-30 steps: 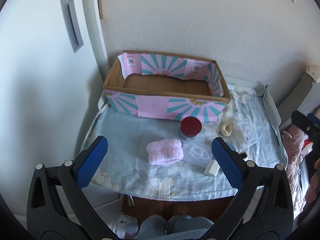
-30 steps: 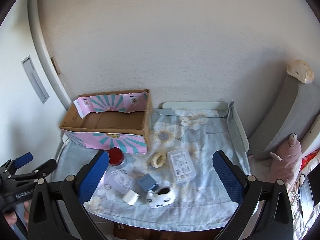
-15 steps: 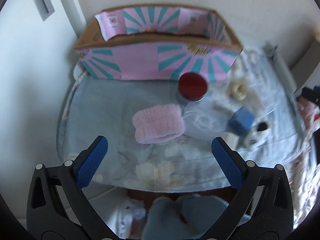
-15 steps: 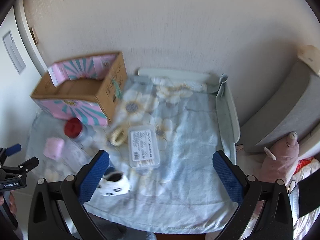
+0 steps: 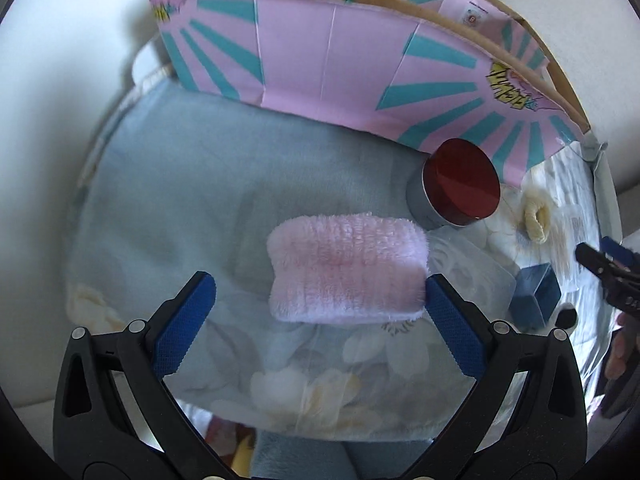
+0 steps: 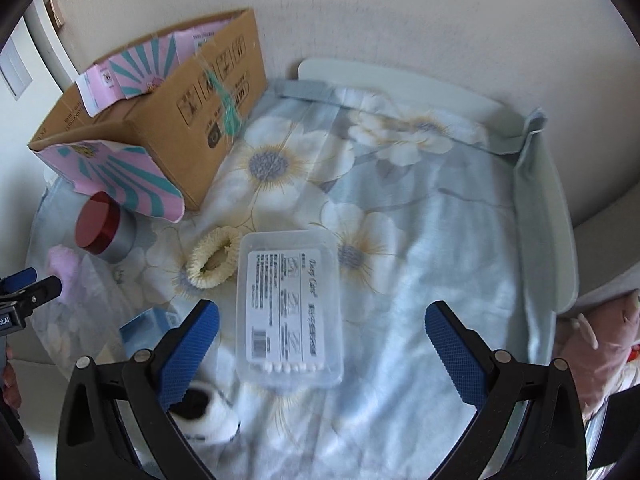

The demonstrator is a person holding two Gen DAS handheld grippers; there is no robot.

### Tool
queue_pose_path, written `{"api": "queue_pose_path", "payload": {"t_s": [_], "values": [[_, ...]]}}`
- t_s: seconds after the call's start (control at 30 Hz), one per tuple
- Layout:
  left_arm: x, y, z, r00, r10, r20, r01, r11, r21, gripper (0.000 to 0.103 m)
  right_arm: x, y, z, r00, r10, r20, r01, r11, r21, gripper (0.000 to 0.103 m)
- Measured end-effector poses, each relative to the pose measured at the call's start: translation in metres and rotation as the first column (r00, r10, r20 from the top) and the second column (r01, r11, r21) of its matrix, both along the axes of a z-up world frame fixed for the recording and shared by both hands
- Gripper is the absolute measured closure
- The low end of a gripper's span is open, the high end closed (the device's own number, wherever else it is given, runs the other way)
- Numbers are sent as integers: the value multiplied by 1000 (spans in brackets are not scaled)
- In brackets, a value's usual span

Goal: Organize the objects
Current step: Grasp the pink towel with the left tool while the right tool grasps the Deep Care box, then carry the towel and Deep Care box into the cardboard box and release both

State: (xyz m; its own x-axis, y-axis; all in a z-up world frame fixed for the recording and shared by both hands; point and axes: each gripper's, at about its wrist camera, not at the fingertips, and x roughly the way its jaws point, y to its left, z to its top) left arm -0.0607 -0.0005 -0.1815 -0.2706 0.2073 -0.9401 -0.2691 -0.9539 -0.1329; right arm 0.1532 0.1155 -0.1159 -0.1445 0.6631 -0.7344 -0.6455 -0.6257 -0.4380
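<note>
Swab box (image 6: 290,308) only right-view

Pale-blue cloth (image 6: 440,240) printed with white, yellow-centred flowers lies under my blue-padded black grippers — left (image 5: 320,308), right (image 6: 322,336). A fluffy pink towel (image 5: 346,270) sits by a grey jar with a dark red lid (image 5: 460,188). The brown cardboard box (image 6: 192,120) wears pink paper with teal rays — beside a cream scrunchie (image 6: 214,256) and a clear plastic case (image 6: 290,308).

"Daisy Care" on swab box (image 6: 289,307)
</note>
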Motion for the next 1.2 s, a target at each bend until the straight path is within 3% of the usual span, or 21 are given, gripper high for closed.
{"api": "queue_pose_path", "payload": {"t_s": [0.17, 0.3, 0.33, 0.4, 0.43, 0.77, 0.8, 1.03, 1.2], "values": [[-3, -1, -6, 1000, 13, 23, -15, 998, 55, 0, -7, 6, -15, 999, 17, 30, -16, 1000, -24, 15], [-7, -2, -10, 1000, 17, 21, -18, 998, 62, 1, -12, 5, -25, 998, 35, 50, -33, 999, -39, 35], [-8, -3, -11, 1000, 20, 23, -22, 997, 74, 4, -13, 5, -27, 998, 37, 55, -34, 999, -40, 40], [-9, -7, -13, 999, 21, 32, -24, 994, 107, 22, -14, 3, -30, 997, 36, 67, -34, 999, -31, 43], [-9, -9, -13, 999, 18, 40, -23, 991, 129, 24, -15, 2, -31, 997, 37, 70, -35, 999, -22, 45], [-4, -14, -4, 1000, -18, 4, 17, 992, 125, 49, -15, -11, -33, 999, 31, 43, -30, 999, -13, 47], [-3, -15, -2, 1000, -19, -2, 19, 991, 130, 53, -15, -3, -36, 998, -61, 8, 61, 998, 0, 47], [-3, -21, 12, 999, -34, -31, 38, 989, 140, 55, -16, -19, -32, 998, -62, -18, 62, 998, 9, 47], [5, -21, 52, 997, -44, -66, 53, 989, 141, 55, -15, -43, -17, 996, -69, -56, 70, 997, 19, 47]]}}
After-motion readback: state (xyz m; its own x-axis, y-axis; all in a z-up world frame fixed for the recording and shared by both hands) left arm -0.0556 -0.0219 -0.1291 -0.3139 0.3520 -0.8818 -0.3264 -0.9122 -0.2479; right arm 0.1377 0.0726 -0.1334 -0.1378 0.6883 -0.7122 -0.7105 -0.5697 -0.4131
